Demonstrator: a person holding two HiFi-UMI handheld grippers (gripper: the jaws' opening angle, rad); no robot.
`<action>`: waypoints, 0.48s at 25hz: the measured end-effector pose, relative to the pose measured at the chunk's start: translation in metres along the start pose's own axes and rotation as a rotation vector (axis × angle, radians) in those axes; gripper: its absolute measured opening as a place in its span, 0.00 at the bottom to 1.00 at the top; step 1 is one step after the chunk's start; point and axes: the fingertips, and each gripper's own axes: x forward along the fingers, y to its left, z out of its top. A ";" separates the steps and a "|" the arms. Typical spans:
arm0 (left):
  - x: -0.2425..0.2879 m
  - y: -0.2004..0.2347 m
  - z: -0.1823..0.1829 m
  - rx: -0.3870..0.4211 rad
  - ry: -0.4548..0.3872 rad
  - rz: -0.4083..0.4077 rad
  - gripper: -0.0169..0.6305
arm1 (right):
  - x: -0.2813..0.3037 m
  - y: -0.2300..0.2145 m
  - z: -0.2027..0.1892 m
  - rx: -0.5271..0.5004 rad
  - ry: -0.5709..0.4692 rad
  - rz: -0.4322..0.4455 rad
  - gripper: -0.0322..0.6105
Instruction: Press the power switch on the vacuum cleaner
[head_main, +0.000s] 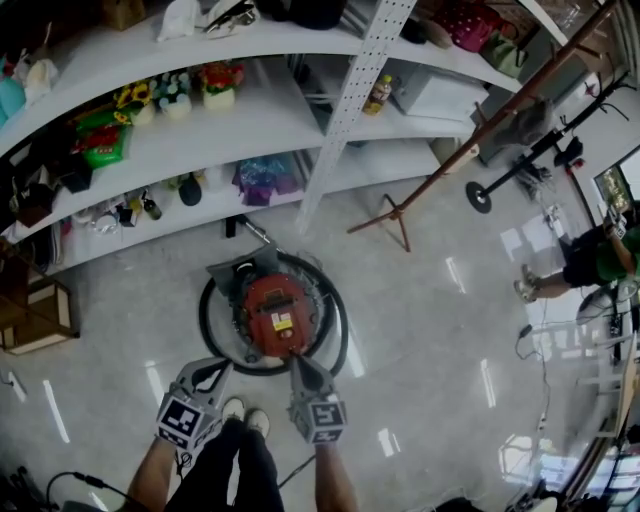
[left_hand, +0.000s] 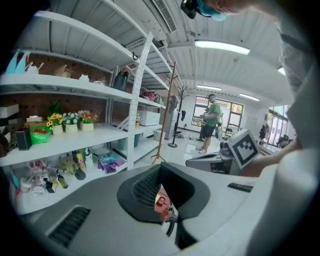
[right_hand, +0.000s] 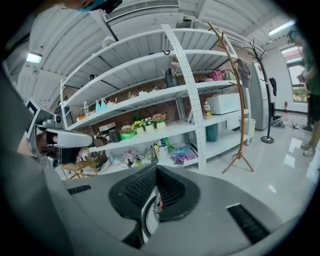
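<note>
While the left gripper (head_main: 220, 366) hangs at the near left of the vacuum (head_main: 272, 300), its fingers drawn together at the tips with nothing between them, it plays no part in the job. The vacuum stands on the floor (head_main: 430, 330) in front of the shelves (head_main: 250, 130), ringed by its black hose (head_main: 208, 325), with the person's feet just behind it. The right gripper (head_main: 298, 358) is also closed to a point and empty, and its tip overlaps the near edge of the red top. Whether it touches cannot be told, nor can the switch be picked out for certain. The approach looks nearly complete, and the press itself seems not yet made.
</note>
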 end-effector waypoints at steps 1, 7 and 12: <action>-0.002 -0.002 0.002 0.015 0.000 -0.003 0.01 | -0.004 0.003 0.002 0.000 -0.002 0.000 0.07; -0.018 -0.008 0.029 0.044 -0.026 -0.008 0.01 | -0.025 0.015 0.025 0.001 -0.023 -0.009 0.07; -0.036 -0.015 0.053 0.058 -0.051 -0.010 0.01 | -0.046 0.030 0.050 -0.015 -0.040 -0.011 0.07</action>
